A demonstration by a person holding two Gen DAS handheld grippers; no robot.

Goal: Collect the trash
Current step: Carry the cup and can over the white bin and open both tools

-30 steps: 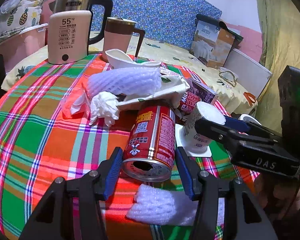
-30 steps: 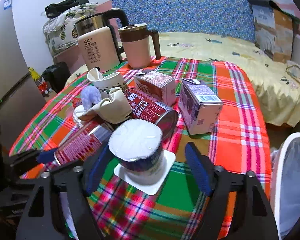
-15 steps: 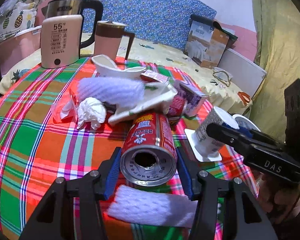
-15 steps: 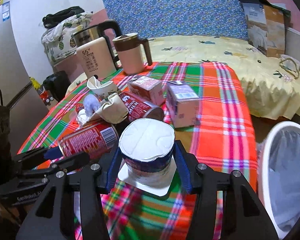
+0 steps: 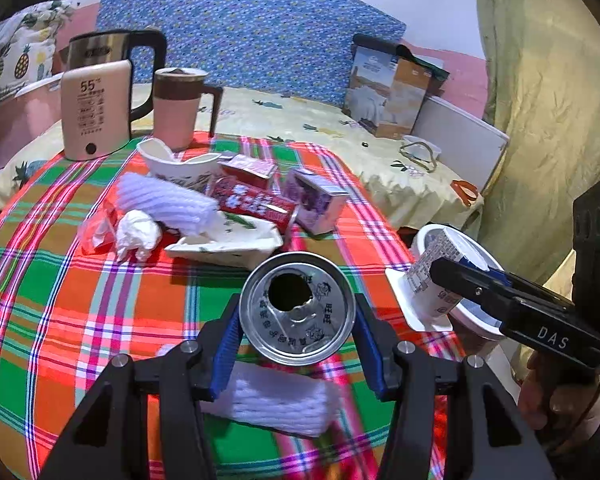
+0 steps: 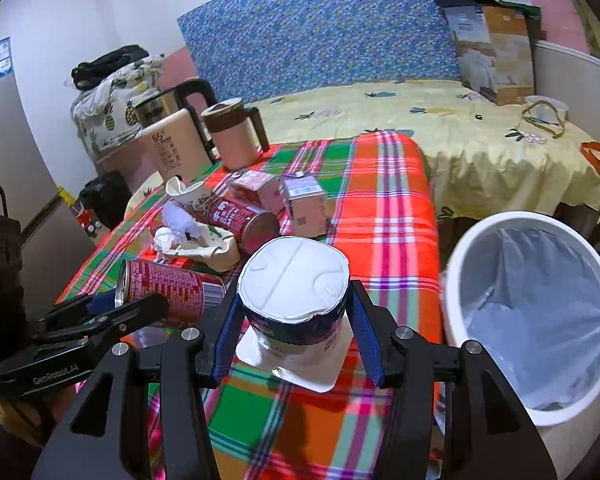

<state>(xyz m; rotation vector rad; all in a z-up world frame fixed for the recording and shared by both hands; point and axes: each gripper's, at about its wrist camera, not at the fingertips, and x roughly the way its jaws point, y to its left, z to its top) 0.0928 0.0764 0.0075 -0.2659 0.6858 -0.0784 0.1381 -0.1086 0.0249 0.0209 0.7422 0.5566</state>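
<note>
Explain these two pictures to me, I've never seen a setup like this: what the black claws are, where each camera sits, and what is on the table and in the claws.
No robot here: a person carries a hand-held claw in each hand, and a wide-angle camera on each claw looks out along its two fingers.

In the left claw's picture, the left gripper holds a red drink can sideways, its opened end facing the camera. The other claw and the person's hand show at the right.

In the right claw's picture, the right gripper clamps an upside-down yogurt cup. A white bin with a liner stands just to its right, beside the table.

On the plaid tablecloth lie more rubbish: another can, two small cartons, crushed paper cups, tissue and white foam netting. A kettle and a pink jug stand at the back.
</note>
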